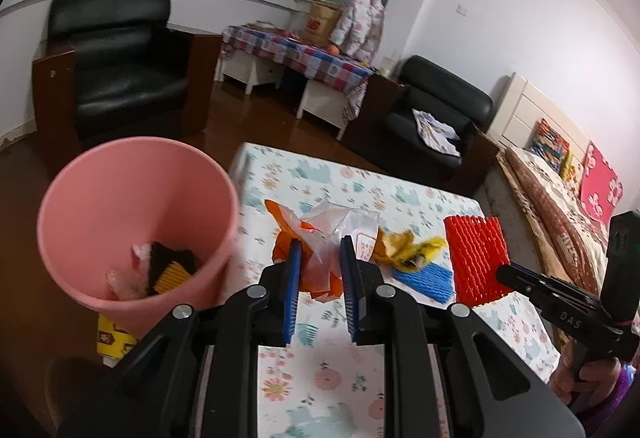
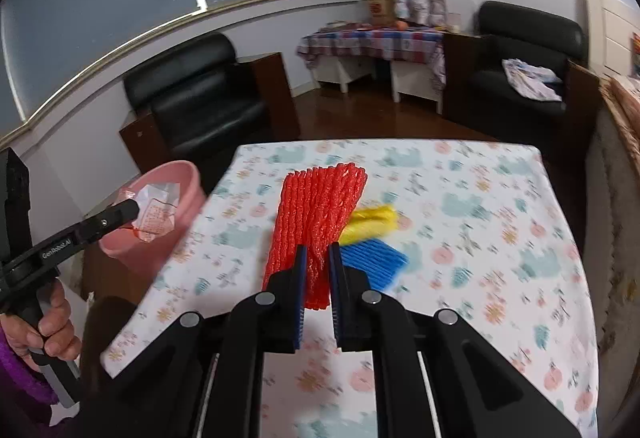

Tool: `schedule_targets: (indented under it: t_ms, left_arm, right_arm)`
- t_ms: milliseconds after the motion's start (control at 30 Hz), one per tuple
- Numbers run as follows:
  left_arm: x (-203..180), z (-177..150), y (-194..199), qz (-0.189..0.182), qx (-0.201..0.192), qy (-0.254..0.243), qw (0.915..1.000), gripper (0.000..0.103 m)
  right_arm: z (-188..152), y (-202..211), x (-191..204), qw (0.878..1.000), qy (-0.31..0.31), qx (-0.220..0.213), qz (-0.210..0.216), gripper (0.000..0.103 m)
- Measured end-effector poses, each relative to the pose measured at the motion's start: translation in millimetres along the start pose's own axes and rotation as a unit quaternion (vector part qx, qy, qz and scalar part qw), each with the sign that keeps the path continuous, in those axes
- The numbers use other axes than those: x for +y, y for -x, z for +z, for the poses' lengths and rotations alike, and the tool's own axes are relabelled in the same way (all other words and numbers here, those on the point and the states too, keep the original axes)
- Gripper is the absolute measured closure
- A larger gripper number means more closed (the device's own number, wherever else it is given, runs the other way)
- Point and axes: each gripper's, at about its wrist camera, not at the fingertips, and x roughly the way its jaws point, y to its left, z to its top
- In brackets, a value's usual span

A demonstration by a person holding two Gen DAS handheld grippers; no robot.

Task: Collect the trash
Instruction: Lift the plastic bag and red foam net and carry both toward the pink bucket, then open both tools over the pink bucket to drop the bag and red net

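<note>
From the left wrist: left gripper clamped on the clear plastic bag, best carried left over the pink bin before letting go; yellow wrapper and blue foam net lying just right. From the right wrist: right gripper pinched tight on the red foam net, to be lifted clear of the table, then across to the far-left bin, minding the other gripper.
</note>
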Motion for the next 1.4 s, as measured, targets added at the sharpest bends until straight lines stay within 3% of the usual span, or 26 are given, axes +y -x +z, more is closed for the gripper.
schedule_targets:
  t_ms: [333,733,1167,1400]
  left_arm:
    - [35,11,21,0.048,-0.031,0.021,0.9981,0.084]
    - [68,16,36,0.11,-0.052,0.033,0.992,0.084]
    - [102,14,26,0.153,-0.037,0.048,0.9864,0.084]
    - [113,5,15,0.167,-0.019,0.047,0.9846,0.084]
  right_arm:
    - [36,-32,59,0.997,0.043,0.006,0.066,0.093]
    - [63,-75,137,0.988,0.102,0.015,0.114,0.093]
    - [67,-138,197,0.981,0.136,0.055,0.125,0.093]
    - [57,-166,206,0.979,0.134,0.079,0.13,0.092]
